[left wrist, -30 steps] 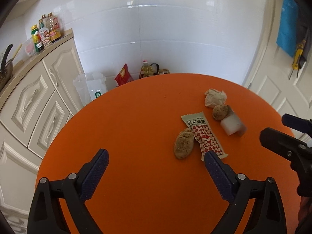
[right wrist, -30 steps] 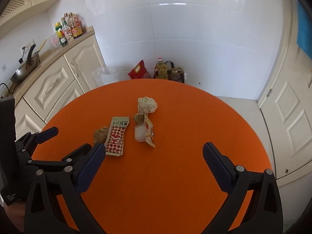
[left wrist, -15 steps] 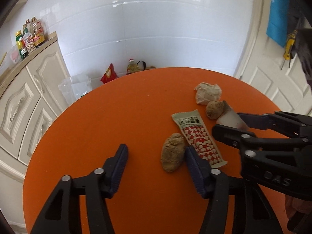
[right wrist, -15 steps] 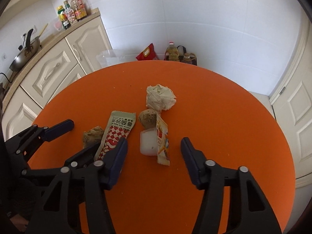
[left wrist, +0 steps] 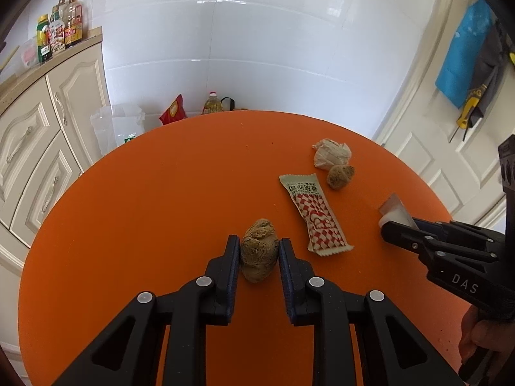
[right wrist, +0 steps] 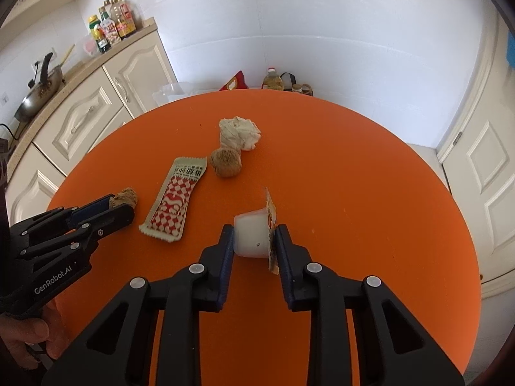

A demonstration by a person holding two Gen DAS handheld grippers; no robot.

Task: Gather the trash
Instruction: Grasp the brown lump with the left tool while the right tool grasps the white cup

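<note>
- On a round orange desk in a tiled kitchen, two hand-held claws work at scattered trash.
- Left claw: its jaws are closing around a brown lump that lies on the desk between the pads, both pads at or just touching its sides.
- Right claw: clenched on a small white cup lying on its side, the peeled foil lid caught against the right pad.
- Still loose on the desk: a red-checked snack wrapper, a second brown ball and a crumpled paper wad, the last two touching.
- Risks, as judged: the lump looks crumbly and may break or shed under pressure; the thin cup may buckle or slip out, since the lid sits between pad and wall.
- The claws work close together, so a careless lift could knock the wrapper between them.
- Hard to tell: whether the cup holds anything, its mouth being turned away; no trash bin is clearly visible, only a pale plastic bag on the floor past the desk edge.
</note>
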